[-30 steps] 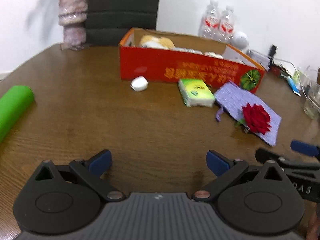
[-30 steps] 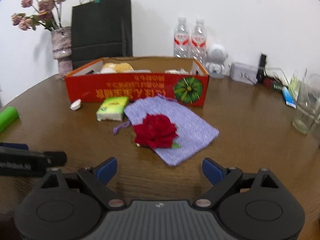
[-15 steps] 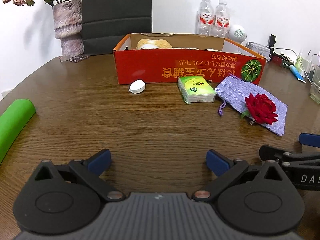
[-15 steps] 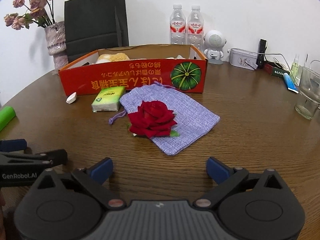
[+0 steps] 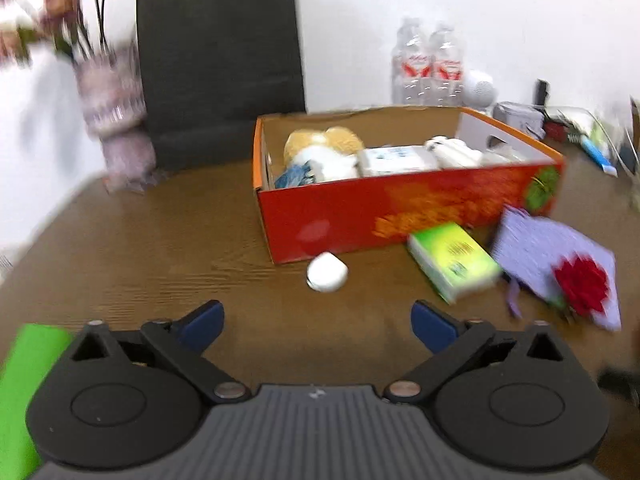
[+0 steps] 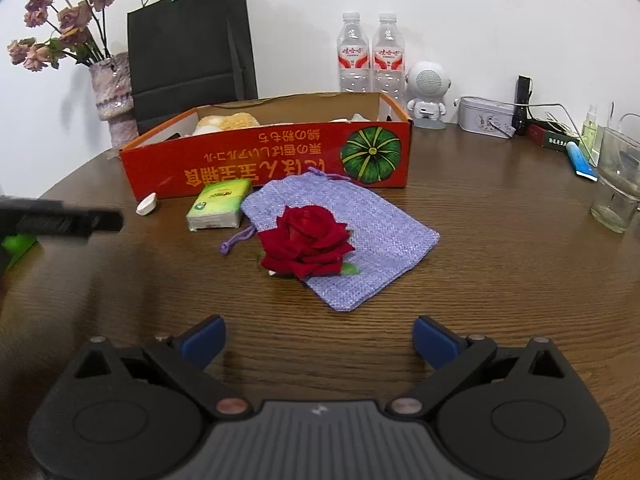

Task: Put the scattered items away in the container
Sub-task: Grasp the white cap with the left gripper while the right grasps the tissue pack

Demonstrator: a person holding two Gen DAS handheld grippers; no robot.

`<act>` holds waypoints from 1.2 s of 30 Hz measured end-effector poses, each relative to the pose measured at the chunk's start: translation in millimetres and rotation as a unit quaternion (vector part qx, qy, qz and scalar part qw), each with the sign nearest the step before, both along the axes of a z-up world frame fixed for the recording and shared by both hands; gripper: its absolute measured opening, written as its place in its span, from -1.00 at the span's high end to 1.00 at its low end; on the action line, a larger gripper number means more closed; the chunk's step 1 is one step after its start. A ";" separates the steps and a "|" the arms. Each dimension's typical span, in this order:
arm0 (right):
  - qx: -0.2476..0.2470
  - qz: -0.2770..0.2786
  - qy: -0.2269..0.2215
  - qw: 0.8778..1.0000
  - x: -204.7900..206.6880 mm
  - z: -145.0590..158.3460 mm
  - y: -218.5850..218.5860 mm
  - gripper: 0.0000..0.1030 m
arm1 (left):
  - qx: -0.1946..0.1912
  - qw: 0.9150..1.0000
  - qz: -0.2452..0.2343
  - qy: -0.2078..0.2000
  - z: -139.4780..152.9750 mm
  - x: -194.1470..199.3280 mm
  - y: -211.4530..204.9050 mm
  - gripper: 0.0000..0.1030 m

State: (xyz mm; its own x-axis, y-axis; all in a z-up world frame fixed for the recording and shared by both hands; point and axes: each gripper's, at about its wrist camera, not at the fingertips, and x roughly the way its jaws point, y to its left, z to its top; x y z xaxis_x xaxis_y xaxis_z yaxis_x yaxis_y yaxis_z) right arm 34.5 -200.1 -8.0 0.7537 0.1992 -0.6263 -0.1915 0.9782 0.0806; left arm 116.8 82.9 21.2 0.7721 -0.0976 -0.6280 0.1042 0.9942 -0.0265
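Note:
A red cardboard box stands on the wooden table and holds a plush toy and several packets. In front of it lie a small white case, a green tissue pack, and a lilac drawstring pouch with a red rose on it. My left gripper hovers just short of the white case, its jaws closing with nothing between them. My right gripper is open and empty, short of the pouch. A green roll lies at the left.
Behind the box stand a vase of dried flowers, a black paper bag, two water bottles and a white speaker figure. A glass, cables and small items crowd the right side. Bare table lies between grippers and objects.
My left gripper has moved forward toward the box, so the white case and the box's contents now look closer. The right gripper has kept still.

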 end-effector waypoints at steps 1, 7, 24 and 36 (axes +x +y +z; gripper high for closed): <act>0.003 -0.001 -0.001 1.000 -0.3 0.2 -1.0 -0.94 | -0.031 0.999 -0.003 0.006 -3.0 11.2 6.0 -0.54; 0.015 -0.003 -0.002 1.000 0.7 0.2 -4.0 -0.93 | -0.049 0.998 -0.026 0.004 -19.8 35.2 3.8 -0.06; 0.009 0.112 -0.037 0.993 85.8 40.6 80.1 -0.45 | -0.044 0.999 0.005 -0.008 -6.3 -17.2 8.7 0.44; -0.024 0.130 0.029 0.991 119.7 10.7 117.9 0.15 | -0.020 1.000 0.008 -0.018 -6.8 -24.5 6.2 0.44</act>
